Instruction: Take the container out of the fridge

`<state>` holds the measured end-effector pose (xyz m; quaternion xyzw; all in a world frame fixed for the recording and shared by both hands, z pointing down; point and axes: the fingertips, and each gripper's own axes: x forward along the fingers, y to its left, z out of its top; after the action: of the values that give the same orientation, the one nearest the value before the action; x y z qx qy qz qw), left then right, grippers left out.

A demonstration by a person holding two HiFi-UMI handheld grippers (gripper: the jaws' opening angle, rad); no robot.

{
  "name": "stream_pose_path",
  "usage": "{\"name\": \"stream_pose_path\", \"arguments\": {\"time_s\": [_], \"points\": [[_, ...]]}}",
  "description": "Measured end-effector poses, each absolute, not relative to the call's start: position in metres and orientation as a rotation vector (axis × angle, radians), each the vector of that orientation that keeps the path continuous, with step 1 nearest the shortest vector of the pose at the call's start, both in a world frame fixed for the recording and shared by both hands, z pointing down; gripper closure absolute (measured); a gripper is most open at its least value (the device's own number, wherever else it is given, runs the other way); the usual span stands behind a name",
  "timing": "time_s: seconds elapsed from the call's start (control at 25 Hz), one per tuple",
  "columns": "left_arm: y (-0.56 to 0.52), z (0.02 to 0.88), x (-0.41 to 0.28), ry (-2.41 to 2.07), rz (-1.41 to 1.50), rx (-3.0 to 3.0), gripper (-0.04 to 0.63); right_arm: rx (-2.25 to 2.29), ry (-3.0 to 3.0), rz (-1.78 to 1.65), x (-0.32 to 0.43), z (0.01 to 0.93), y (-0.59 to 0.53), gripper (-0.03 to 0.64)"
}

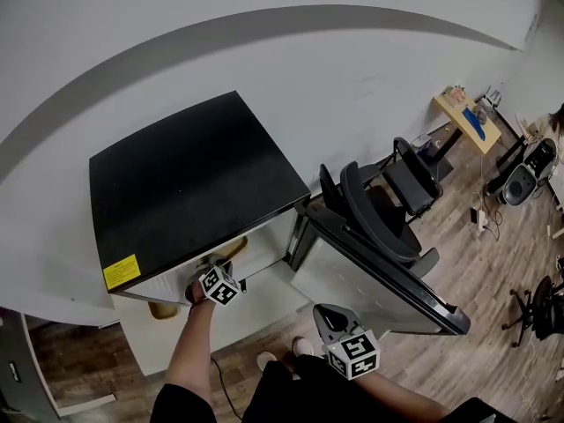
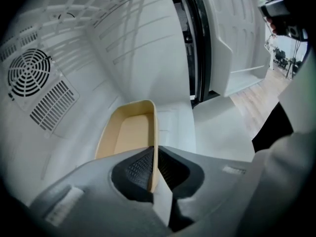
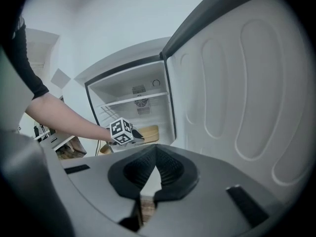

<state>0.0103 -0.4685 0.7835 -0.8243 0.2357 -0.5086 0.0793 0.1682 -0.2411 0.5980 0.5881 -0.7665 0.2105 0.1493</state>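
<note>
Left tool (image 2: 154, 154): clenched on the container; the thin tan side wall stands upright between the two ribbed pads (image 2: 139, 167), which press on it from either side.
Container (image 2: 129, 132): a shallow tan tray, open side up. It runs straight ahead of the left tool, which grips its right-hand wall at the near end. It rests on a white surface inside the fridge.
Fridge (image 1: 189, 174): small, with a black top and a white inside; the left tool reaches into it from the front.
Fan grille (image 2: 27, 73): round, on the inner wall up and to the left of the left tool, with a slotted vent just beside it.
Wire shelf (image 2: 94, 6): above the left tool, well over the container.
Fridge door (image 1: 388, 276): swung wide open, off to the right of the left tool; its white moulded inner face fills the space ahead and to the right of the right tool.
Right tool (image 3: 156, 151): clenched, tips together with nothing between them. It is held outside the fridge, well apart from the container, which shows ahead of it and slightly left.
Forearm (image 1: 196, 342): bare, directly behind the left tool.
Office chair (image 1: 383, 205): black, beyond the open door, ahead of the right tool.
Wood floor (image 1: 493, 271): below and to the right of the right tool.
</note>
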Motion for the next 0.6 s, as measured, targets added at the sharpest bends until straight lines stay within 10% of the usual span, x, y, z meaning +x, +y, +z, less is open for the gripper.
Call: {"name": "stream_pose_path", "arguments": {"time_s": [0.6], "points": [[-0.383, 0.740, -0.009, 0.807, -1.366, -2.588, 0.565, 1.618, -2.325, 0.507, 0.137, 0.571, -0.225, 0.621]]}}
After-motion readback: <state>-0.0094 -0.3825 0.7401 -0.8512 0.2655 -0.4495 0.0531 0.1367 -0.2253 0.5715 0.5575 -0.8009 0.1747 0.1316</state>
